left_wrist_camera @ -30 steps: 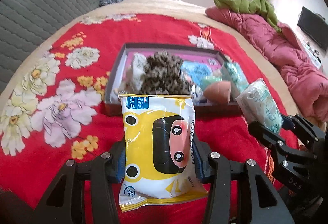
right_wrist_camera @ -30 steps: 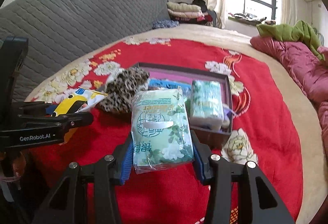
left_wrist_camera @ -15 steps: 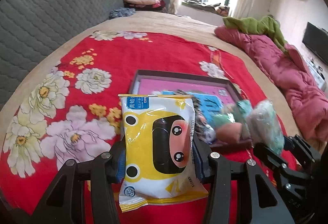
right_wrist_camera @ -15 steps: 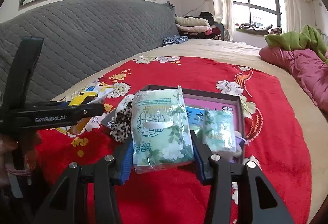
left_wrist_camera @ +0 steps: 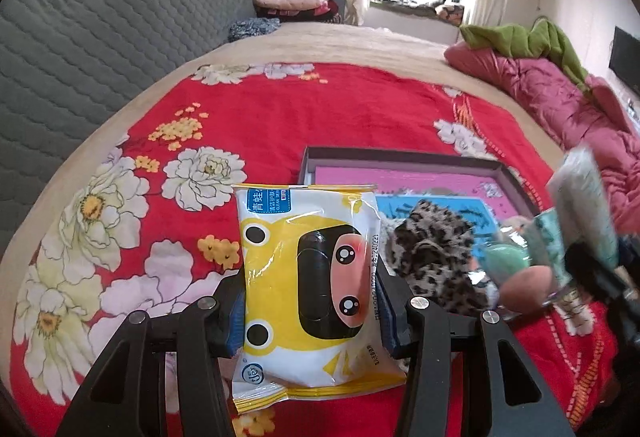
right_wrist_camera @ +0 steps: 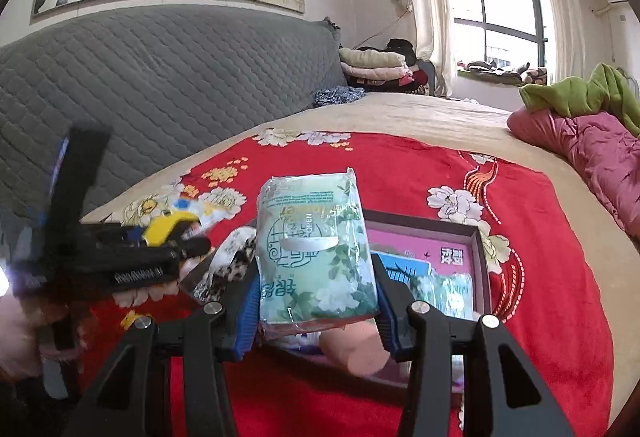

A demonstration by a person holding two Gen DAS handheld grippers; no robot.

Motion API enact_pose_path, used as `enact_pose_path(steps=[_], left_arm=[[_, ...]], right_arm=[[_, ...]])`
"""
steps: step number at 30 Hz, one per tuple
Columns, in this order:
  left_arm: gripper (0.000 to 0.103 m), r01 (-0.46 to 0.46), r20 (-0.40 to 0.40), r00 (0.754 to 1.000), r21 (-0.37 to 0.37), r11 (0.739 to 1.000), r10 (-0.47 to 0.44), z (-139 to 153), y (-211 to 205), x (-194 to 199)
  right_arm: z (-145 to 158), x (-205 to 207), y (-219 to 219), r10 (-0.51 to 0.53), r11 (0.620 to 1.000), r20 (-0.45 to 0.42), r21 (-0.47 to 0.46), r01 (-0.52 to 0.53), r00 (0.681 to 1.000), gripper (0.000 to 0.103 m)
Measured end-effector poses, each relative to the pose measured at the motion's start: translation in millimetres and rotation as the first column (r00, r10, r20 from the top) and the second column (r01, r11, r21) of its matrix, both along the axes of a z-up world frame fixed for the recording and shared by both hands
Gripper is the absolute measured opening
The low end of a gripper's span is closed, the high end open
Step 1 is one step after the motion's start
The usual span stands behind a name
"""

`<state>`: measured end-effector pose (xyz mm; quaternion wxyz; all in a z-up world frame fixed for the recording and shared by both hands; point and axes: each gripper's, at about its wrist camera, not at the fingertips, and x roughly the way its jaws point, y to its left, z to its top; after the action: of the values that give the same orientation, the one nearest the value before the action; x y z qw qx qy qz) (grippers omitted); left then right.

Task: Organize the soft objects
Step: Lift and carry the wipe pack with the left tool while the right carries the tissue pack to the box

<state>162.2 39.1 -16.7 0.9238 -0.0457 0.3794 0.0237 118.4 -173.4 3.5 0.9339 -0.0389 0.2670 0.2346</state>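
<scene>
My left gripper (left_wrist_camera: pixel 312 311) is shut on a yellow frog wipes pack (left_wrist_camera: pixel 312 277), held above the red bedspread, left of the box. My right gripper (right_wrist_camera: pixel 314 307) is shut on a green floral tissue pack (right_wrist_camera: pixel 316 249), held over the box's near edge. The dark box (left_wrist_camera: pixel 404 154) with a pink floor holds a leopard-print cloth (left_wrist_camera: pixel 432 257), a blue pack (left_wrist_camera: pixel 448 209), a teal sponge (left_wrist_camera: pixel 506 261) and a pink sponge (left_wrist_camera: pixel 524 287). The right gripper's tissue pack also shows blurred in the left wrist view (left_wrist_camera: pixel 580 209). The left gripper shows in the right wrist view (right_wrist_camera: pixel 160 249).
A red floral bedspread (left_wrist_camera: pixel 280 117) covers the bed. A grey quilted headboard (right_wrist_camera: pixel 160 77) runs along the left. A pink quilt (left_wrist_camera: pixel 560 109) with a green garment (left_wrist_camera: pixel 524 41) lies at the right. Folded clothes (right_wrist_camera: pixel 380 71) are stacked at the back.
Both grippers have lifted and pulled back from the box with their packs still held. The box sits lower and farther right in the left wrist view.
</scene>
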Motion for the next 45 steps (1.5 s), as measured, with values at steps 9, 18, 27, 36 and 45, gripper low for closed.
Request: enact_pose_path(steps=[9,18,27,36,45], left_arm=[[0.052,0.039,-0.039,0.998,-0.02,0.999,-0.04,-21.2,-6.7,22.9],[0.052,0.056,-0.064,0.996,-0.018,0.998,-0.057,-31.2,-13.3,28.9],[0.052,0.049,-0.068,0.996,-0.019,0.999,-0.05,-35.3,-9.6,31.4],[0.052,0.063,-0.066,0.996,-0.008,0.998,-0.063,-36.5,-11.7,33.0],[0.053,0.059,-0.065,0.996,-0.012,0.998,-0.06,-36.3,-11.0,33.0]], right_arm=[[3.9,20.2,1.5,-0.025,1.0,0.018,0.015,0.025,1.0,0.049],[0.0,28.4,12.2,-0.017,1.0,0.016,0.011,0.017,1.0,0.049],[-1.2,34.8,14.9,-0.015,1.0,0.027,-0.002,0.015,1.0,0.049],[-19.6,36.9,26.5,0.016,0.999,-0.017,-0.046,-0.016,1.0,0.049],[-34.4,44.0,25.8,0.005,0.998,-0.072,-0.065,-0.01,0.997,0.049]])
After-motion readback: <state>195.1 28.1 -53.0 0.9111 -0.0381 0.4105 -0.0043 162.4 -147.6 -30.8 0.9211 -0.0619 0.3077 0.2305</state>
